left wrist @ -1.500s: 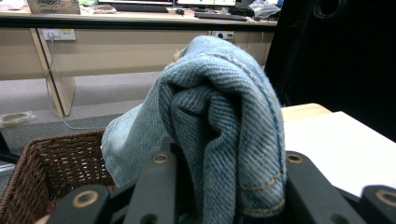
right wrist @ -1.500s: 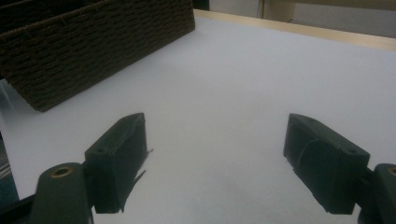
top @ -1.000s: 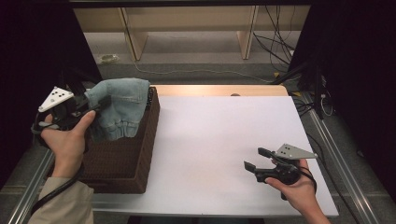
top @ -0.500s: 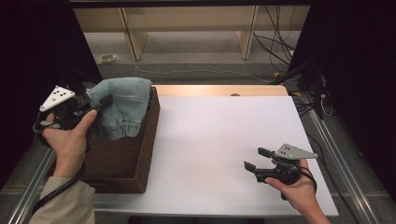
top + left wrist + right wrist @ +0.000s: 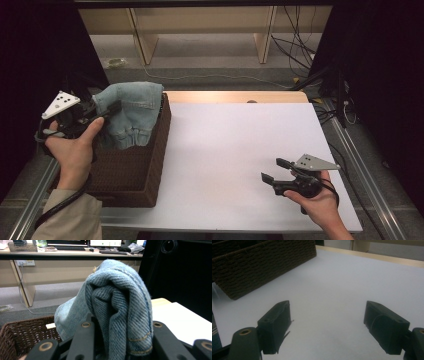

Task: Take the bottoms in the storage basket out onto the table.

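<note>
A bunched piece of light blue denim clothing [image 5: 131, 116] hangs over the far end of a dark brown wicker basket [image 5: 150, 165] at the table's left. My left gripper [image 5: 107, 111] is shut on the denim's left edge, held just above the basket. In the left gripper view the folded denim [image 5: 117, 302] stands pinched between the two black jaws of the left gripper [image 5: 120, 340], with the basket rim [image 5: 22, 332] below. My right gripper [image 5: 275, 170] rests low over the white table top [image 5: 235, 140] at the front right. The right gripper [image 5: 328, 322] is open with nothing between its jaws.
The wicker basket's side wall [image 5: 262, 262] lies to the left of and beyond the right gripper. A wooden strip [image 5: 235, 96] runs along the table's far edge. Metal rails [image 5: 365, 175] flank the table, and cables [image 5: 300, 50] lie on the floor behind it.
</note>
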Demonstrator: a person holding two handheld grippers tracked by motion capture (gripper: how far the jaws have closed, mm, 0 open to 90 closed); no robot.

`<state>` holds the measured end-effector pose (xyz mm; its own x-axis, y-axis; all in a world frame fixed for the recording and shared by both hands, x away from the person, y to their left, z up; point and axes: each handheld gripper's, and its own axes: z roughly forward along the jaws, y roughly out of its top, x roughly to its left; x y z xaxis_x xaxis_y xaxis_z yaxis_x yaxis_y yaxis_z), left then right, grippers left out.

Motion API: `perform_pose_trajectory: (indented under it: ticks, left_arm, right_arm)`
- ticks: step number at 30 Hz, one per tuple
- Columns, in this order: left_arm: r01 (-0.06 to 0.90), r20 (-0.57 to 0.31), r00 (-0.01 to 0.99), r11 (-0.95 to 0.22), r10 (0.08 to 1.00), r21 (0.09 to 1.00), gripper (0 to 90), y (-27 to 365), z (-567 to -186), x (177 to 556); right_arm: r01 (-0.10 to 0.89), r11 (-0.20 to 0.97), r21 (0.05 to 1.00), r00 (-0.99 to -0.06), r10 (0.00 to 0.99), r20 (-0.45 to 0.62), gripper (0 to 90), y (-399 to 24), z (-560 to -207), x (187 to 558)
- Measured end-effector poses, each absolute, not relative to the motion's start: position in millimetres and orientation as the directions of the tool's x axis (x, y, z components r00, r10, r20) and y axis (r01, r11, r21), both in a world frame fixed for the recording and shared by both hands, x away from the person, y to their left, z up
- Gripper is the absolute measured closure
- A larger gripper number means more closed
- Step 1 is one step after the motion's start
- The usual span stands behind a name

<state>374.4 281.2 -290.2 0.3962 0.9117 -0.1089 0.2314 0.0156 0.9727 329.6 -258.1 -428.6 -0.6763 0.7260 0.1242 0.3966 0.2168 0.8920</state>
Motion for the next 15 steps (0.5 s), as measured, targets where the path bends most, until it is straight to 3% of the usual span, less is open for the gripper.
perform_pose_trajectory:
  ticks: [15]
  left_arm:
    - [0.222,-0.112,0.401,0.022,0.909,0.975,70.3,279.7,-287.2,374.9]
  right_arm:
    - [0.400,0.217,0.891,-0.674,0.728,0.126,22.7,-258.6,-429.2,330.1]
